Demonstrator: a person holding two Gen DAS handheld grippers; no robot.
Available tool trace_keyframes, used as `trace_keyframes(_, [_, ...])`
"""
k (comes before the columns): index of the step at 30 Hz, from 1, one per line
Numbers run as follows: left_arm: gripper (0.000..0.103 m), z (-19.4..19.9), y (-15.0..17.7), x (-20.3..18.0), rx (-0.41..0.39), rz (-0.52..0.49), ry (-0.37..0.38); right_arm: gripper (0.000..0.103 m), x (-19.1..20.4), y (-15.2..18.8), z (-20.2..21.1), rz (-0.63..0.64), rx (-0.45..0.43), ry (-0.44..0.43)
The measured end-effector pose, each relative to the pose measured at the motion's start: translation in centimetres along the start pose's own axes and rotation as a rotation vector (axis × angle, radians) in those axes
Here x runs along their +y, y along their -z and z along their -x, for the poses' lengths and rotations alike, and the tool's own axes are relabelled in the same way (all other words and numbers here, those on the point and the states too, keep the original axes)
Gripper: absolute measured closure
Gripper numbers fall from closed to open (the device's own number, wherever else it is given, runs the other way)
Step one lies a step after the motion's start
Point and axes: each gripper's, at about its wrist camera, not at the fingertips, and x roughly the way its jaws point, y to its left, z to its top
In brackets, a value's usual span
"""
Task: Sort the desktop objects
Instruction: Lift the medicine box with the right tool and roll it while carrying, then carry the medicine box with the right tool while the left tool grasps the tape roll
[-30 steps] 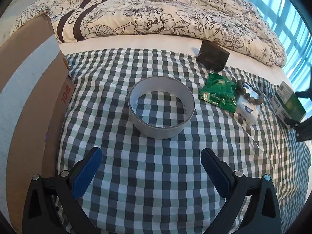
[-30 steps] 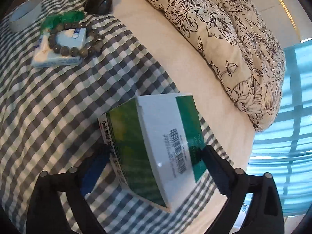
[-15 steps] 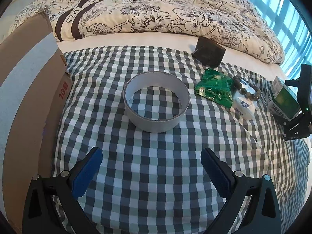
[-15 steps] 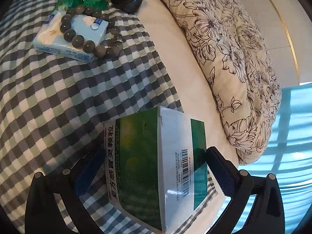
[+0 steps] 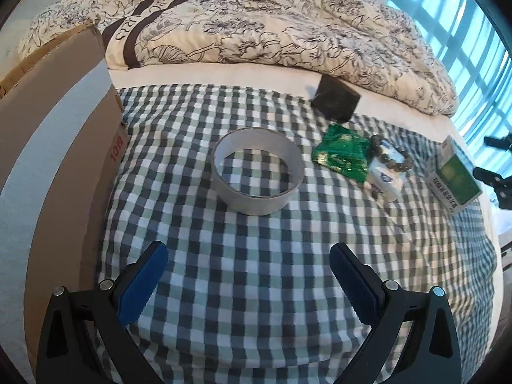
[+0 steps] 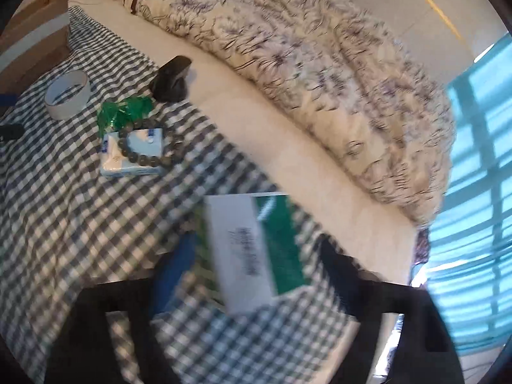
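Checked cloth (image 5: 256, 256) in grey, green and white covers the near part of a bed, with a bare cream sheet (image 5: 224, 75) beyond it and a floral quilt (image 5: 272, 28) heaped along the far side; blue-lit window panes (image 5: 473, 60) fill the far right. On the left edge stands a cardboard box (image 5: 64, 166) with a pale band across it and red print on its side. In the left wrist view the left gripper (image 5: 249, 275) hangs over bare cloth with its blue-padded jaws spread wide and nothing between them. Ahead of it lies a roll of tape (image 5: 258, 176), flat on the cloth with the check showing through its middle. To the right of the roll lies a green foil packet (image 5: 342, 155), and just beside that a tissue pack (image 5: 384, 182) with a bead bracelet (image 5: 392, 160) resting on top of it. A dark box (image 5: 336, 100) sits at the far edge of the cloth, partly on the sheet. Further right, near the edge of the bed, lies a green and white medicine box (image 5: 454, 176). The right wrist view is blurred, but the right gripper (image 6: 256, 262) has its jaws apart on either side of that medicine box (image 6: 252, 249), one at each long face; I cannot tell whether either pad touches it. The tape roll, packet, tissue pack and bracelet show far to the left in that view.
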Motion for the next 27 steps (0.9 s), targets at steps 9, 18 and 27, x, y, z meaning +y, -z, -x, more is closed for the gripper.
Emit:
trace_keyframes(9, [0.0, 1.3, -0.4, -1.6, -0.034, -0.045, 0.014, 0.0, -5.3, 0.5, -2.0, -0.109, 0.141, -0.274])
trace_keyframes(18, [0.0, 0.2, -0.2, -1.0, -0.011, -0.026, -0.012, 0.0, -2.3, -0.5, -5.9, -0.035, 0.211, -0.388])
trace_keyframes(27, [0.0, -1.0, -1.2, -0.6, -0.027, -0.018, -0.028, 0.013, 1.5, 0.9, -10.0, -0.219, 0.278, -0.198])
